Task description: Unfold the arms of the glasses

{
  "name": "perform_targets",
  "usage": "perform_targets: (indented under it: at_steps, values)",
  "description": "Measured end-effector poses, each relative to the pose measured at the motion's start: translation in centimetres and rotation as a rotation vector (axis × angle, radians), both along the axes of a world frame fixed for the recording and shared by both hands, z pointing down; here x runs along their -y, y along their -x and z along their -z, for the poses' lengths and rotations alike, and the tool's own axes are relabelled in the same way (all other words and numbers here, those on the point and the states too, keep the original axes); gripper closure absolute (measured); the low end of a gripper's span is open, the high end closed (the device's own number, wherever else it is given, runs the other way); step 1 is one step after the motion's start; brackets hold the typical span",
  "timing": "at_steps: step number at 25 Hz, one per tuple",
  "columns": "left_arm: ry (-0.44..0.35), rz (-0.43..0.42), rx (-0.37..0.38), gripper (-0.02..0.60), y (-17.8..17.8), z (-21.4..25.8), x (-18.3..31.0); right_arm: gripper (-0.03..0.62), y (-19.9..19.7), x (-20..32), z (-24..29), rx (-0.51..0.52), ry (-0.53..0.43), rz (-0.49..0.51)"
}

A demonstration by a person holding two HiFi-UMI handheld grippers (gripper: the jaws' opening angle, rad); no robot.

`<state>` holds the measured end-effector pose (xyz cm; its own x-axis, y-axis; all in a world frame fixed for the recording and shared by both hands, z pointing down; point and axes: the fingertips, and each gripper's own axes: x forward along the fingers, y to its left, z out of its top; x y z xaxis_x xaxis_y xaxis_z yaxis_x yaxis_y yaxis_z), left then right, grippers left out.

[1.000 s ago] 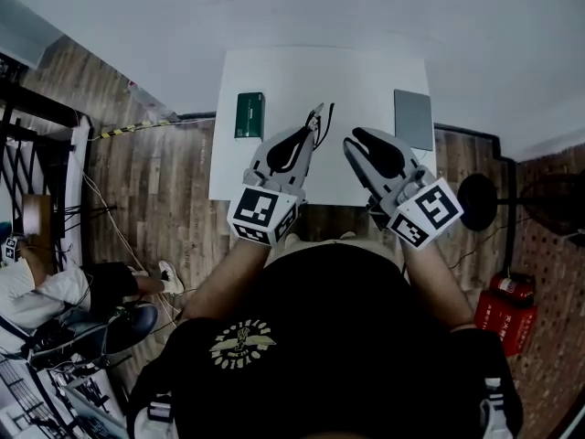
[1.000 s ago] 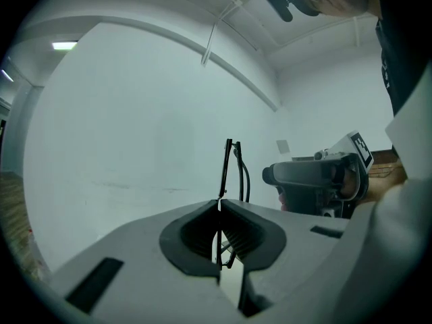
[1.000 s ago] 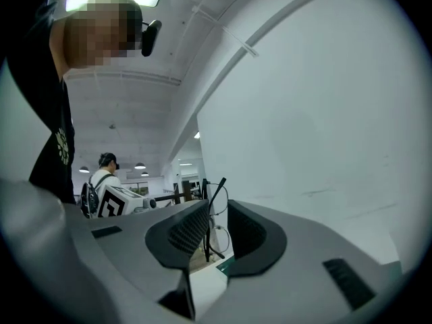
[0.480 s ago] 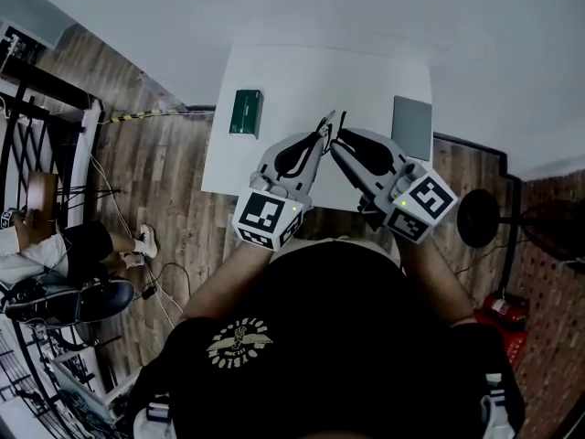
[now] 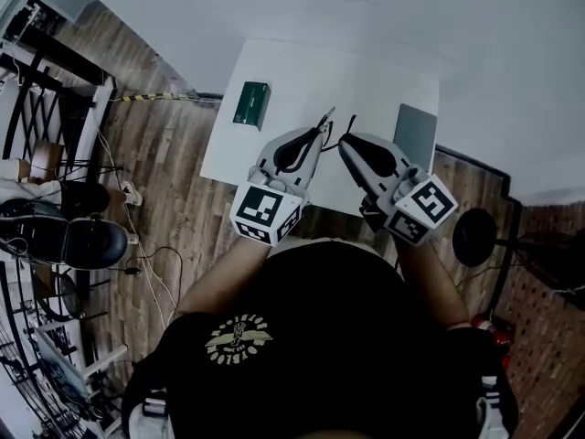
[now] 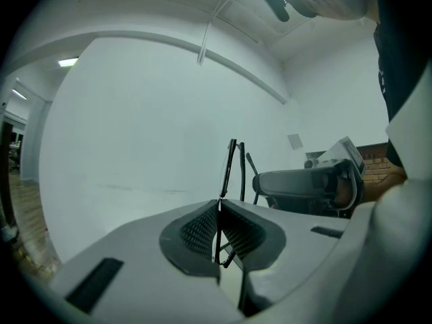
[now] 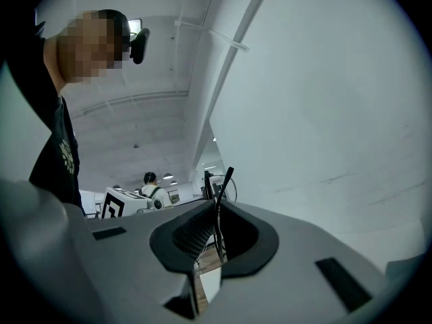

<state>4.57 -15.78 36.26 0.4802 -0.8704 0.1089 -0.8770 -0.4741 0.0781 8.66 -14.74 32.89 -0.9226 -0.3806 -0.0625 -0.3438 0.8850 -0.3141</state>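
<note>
Thin black wire-framed glasses point(image 5: 326, 117) sit at head view centre, pinched between both tools. Left gripper point(image 5: 317, 132) is clenched on the frame. Right gripper point(image 5: 345, 142) has just closed on what looks like the temple arm point(image 7: 221, 184) (long axis upright), so that arm lies on the right tool's side.

The glasses point(image 6: 231, 160) look thin black plastic, the table point(image 5: 292, 80) smooth matt white, the floor point(image 5: 164, 172) grained wood.

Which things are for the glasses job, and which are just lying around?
For the job: glasses, pinched in the left gripper; right gripper, whose jaws have just closed on one arm.
Just lying about: green box, grey flat pad, both on the white table.
</note>
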Motion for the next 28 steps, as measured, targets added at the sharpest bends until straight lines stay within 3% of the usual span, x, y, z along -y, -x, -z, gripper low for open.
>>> perform_targets:
  at_steps: [14,22,28]
  values:
    - [0.014,0.049,-0.038,0.561,-1.2,0.9,-0.9,0.577,-4.7,-1.8,-1.4,0.029,0.038,-0.031]
    - [0.007,0.01,-0.057,0.561,-2.8,2.9,-0.9,0.58,-8.0,-2.5,-1.3,0.104,0.057,-0.1]
    - [0.001,-0.013,-0.064,0.561,-2.8,3.5,-0.6,0.58,-8.5,-2.8,-2.3,0.096,0.079,-0.144]
